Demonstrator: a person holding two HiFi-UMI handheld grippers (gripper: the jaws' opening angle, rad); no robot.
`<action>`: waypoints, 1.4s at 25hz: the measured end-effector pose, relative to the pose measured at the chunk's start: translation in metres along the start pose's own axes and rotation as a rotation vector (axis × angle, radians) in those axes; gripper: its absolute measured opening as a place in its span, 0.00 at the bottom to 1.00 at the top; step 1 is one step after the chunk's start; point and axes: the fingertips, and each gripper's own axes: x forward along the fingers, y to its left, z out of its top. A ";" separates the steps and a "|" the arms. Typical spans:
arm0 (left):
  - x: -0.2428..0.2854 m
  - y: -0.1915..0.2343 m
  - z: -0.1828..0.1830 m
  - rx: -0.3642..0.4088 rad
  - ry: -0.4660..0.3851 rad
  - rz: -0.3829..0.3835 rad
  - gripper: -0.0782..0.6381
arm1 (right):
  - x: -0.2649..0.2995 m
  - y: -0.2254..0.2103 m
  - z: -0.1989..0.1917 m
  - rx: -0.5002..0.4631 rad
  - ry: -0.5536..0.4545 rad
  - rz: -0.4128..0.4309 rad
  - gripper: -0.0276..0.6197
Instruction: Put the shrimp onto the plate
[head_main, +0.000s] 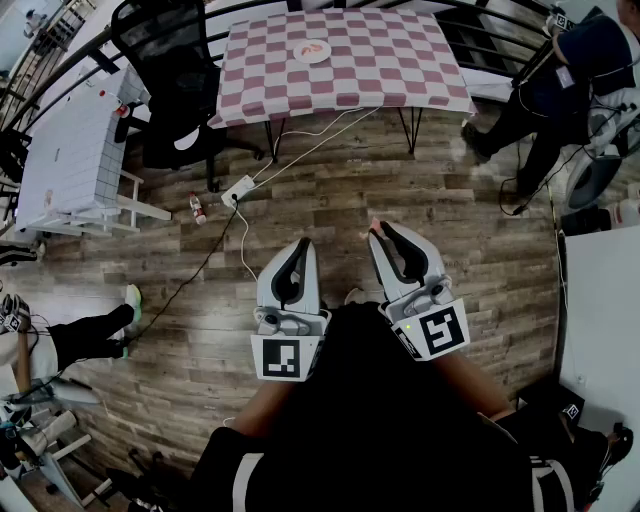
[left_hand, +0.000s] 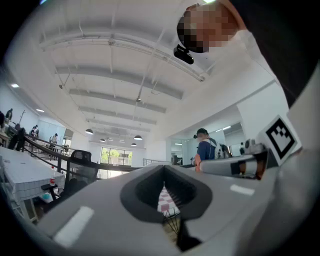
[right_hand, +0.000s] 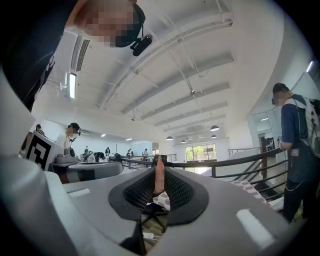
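Observation:
A table under a pink-and-white checked cloth stands far ahead across the wooden floor. On it sits a white plate holding an orange shrimp. Both grippers are held close to the person's body, well short of the table. My right gripper is shut on a thin pink shrimp, whose end pokes out at the tip. My left gripper is shut, and nothing shows between its jaws in the left gripper view.
A black office chair stands left of the checked table. A white table is further left. A power strip with cables and a small bottle lie on the floor. One person stands at right; a leg shows at left.

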 end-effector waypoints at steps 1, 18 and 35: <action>0.002 -0.001 0.001 0.010 -0.004 0.001 0.12 | 0.000 -0.002 0.000 0.000 -0.003 -0.003 0.13; 0.047 0.054 -0.019 -0.017 -0.011 0.114 0.12 | 0.017 -0.071 -0.022 0.080 0.003 -0.085 0.14; 0.293 0.166 -0.057 -0.149 0.017 -0.017 0.12 | 0.245 -0.194 -0.034 0.062 0.106 -0.132 0.14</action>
